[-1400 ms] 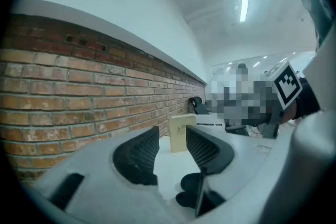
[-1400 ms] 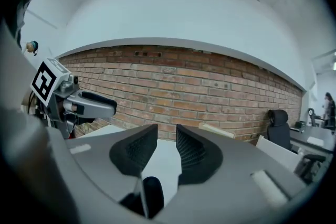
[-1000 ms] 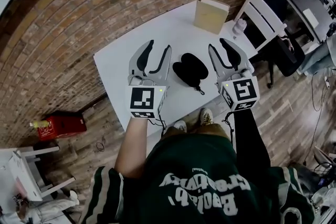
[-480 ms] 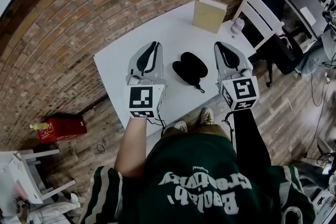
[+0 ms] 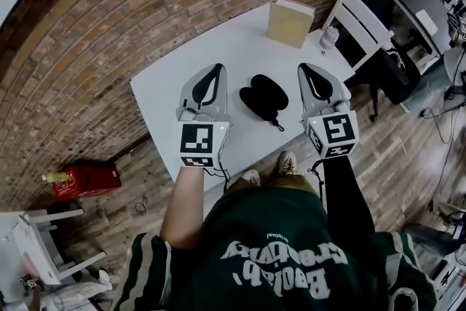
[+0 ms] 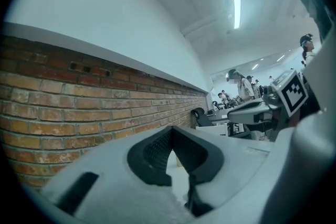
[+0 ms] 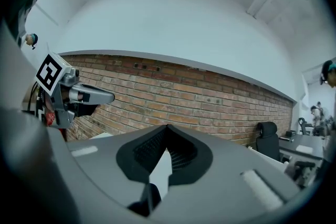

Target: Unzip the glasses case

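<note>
A black glasses case [image 5: 263,95] lies shut in the middle of the white table [image 5: 167,87], its zip pull [image 5: 278,126] trailing toward the near edge. My left gripper [image 5: 212,69] hovers to the left of the case, apart from it; its jaws have just been closing and now meet tip to tip with nothing between them. My right gripper [image 5: 309,70] hovers to the right of the case, also shut and empty. In the left gripper view the left gripper's tips [image 6: 171,128] touch, and the right gripper view shows the same for the right gripper's tips [image 7: 166,127]. Neither gripper view shows the case.
A tan book [image 5: 290,21] stands at the table's far edge, with a small white object [image 5: 330,36] near the right corner. A white chair [image 5: 362,25] stands right of the table. A brick wall [image 7: 199,99] runs behind. A red box [image 5: 86,175] sits on the floor.
Both grippers' jaws have gone from wide open to shut, closing on nothing. Both hands stay in place on either side of the case.
</note>
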{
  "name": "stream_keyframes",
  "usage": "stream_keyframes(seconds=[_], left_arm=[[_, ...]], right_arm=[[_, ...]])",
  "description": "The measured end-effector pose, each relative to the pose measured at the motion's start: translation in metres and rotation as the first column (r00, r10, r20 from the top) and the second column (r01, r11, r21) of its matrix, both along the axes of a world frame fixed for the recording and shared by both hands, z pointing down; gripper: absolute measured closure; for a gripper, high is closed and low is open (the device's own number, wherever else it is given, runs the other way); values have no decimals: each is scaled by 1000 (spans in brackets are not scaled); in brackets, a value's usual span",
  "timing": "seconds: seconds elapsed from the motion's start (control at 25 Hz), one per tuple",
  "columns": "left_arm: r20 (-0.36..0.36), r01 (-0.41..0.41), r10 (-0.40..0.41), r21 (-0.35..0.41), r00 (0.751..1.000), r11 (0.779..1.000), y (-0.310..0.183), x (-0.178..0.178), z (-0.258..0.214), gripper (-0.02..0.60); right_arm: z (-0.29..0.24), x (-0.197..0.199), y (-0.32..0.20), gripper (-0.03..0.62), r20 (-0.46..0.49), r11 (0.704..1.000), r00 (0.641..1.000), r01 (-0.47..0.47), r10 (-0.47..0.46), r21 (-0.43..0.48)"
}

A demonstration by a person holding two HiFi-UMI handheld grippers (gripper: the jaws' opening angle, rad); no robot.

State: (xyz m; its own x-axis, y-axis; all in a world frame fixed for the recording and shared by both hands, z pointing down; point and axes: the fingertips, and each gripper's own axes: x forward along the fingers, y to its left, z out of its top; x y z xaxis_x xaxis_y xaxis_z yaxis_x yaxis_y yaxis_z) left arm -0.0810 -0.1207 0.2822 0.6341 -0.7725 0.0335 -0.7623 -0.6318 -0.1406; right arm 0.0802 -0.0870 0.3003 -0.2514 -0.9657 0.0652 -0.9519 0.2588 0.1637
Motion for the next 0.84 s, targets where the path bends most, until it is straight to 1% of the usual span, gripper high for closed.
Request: stream_keyframes(seconds=[0.52,0.84], left_arm=[[4,-14,14,15,1000,1000,-2,2,-4,586],[-1,-17,17,22,1000,1000,-4,-6,-4,586]], right_arm=[[0,-2,-4,582,11,1000,1000,1,-1,-2],[0,-10,-5,582,11,1000,1000,7,-7,1]])
